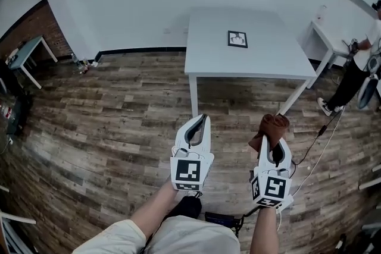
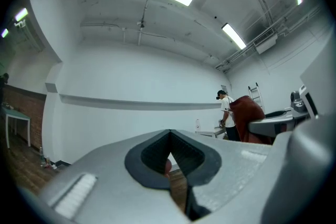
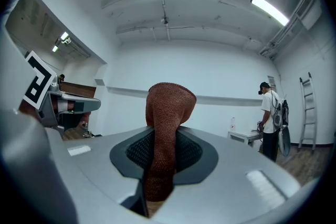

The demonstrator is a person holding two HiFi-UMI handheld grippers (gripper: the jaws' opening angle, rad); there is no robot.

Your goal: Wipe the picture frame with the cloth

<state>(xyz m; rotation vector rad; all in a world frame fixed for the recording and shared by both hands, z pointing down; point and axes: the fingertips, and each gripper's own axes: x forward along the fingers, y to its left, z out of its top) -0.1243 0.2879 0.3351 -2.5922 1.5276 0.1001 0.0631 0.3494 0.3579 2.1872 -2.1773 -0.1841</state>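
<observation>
A small black picture frame [image 1: 237, 39] lies flat on the white table [image 1: 208, 50] at the far side of the room. My right gripper [image 1: 275, 138] is shut on a rust-brown cloth [image 1: 271, 129], which sticks up between its jaws [image 3: 167, 128]. My left gripper [image 1: 198, 125] is shut with nothing in it; in the left gripper view its jaws meet with only a thin slit below [image 2: 170, 157]. Both grippers are held over the wooden floor, well short of the table.
A person [image 1: 356, 71] stands at the right next to a second white table [image 1: 324, 38]. A cable [image 1: 318, 151] runs across the floor by my right side. A small grey table [image 1: 27, 53] stands far left near the brick wall.
</observation>
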